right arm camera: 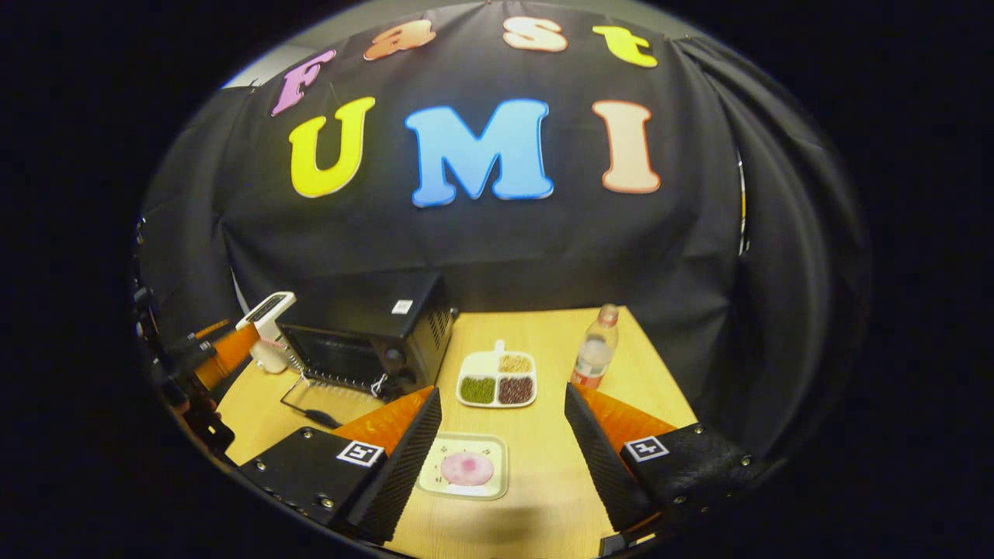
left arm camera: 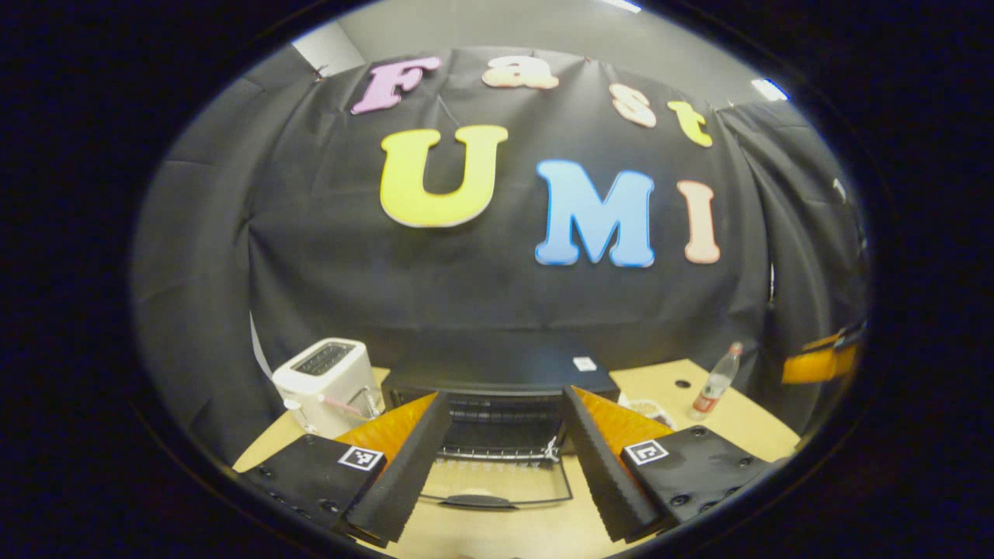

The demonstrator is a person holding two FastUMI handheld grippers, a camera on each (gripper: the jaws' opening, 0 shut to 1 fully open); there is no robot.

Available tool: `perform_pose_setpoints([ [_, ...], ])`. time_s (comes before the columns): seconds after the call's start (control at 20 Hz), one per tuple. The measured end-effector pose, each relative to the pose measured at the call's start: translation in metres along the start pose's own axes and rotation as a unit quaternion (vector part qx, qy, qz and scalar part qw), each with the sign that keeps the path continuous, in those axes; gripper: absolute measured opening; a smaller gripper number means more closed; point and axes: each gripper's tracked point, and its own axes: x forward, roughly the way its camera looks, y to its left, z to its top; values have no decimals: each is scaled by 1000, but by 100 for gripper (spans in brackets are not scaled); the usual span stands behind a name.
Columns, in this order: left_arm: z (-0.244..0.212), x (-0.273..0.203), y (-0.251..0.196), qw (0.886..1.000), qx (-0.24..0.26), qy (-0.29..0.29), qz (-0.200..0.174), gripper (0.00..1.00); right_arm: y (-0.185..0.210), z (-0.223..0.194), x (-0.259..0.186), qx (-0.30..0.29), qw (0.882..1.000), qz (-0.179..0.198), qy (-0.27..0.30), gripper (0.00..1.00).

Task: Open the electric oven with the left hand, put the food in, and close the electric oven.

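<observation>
The black electric oven (left arm camera: 497,365) stands straight ahead in the left gripper view, its glass door (left arm camera: 497,485) folded down flat on the table with the handle (left arm camera: 477,501) nearest me. My left gripper (left arm camera: 505,396) is open in front of that door, holding nothing. In the right gripper view the oven (right arm camera: 365,318) sits at the left with its door (right arm camera: 334,400) down. A pink round piece of food (right arm camera: 467,468) lies on a small pale plate (right arm camera: 501,466) on the table. My right gripper (right arm camera: 502,392) hangs open above it, fingers on either side, not touching.
A white toaster (left arm camera: 326,380) stands left of the oven. A divided tray of grains (right arm camera: 497,378) and a plastic bottle (right arm camera: 594,349) sit to the oven's right on the wooden table (right arm camera: 543,435). The black cloth wall closes off the back.
</observation>
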Motion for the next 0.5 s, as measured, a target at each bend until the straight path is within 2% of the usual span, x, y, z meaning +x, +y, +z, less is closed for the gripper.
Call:
perform_pose_setpoints([
  [0.05, 19, -8, -2, 1000, -4, -20, 1, 97, 1, -13, 8, 10, 999, 13, 33, 97],
  [0.1, 37, -17, -2, 999, -7, -36, 2, 100, 1, -26, 14, 19, 998, 22, 62, 97],
  [0.3, 83, -46, -3, 997, -15, -81, 5, 100, -4, -67, 47, 45, 986, 42, 155, 97],
  [0.45, 89, -63, 3, 996, -14, -88, 13, 100, -9, -103, 76, 65, 968, 41, 237, 97],
  [0.5, 84, -66, 5, 996, -14, -82, 18, 96, -12, -116, 84, 71, 961, 35, 266, 97],
])
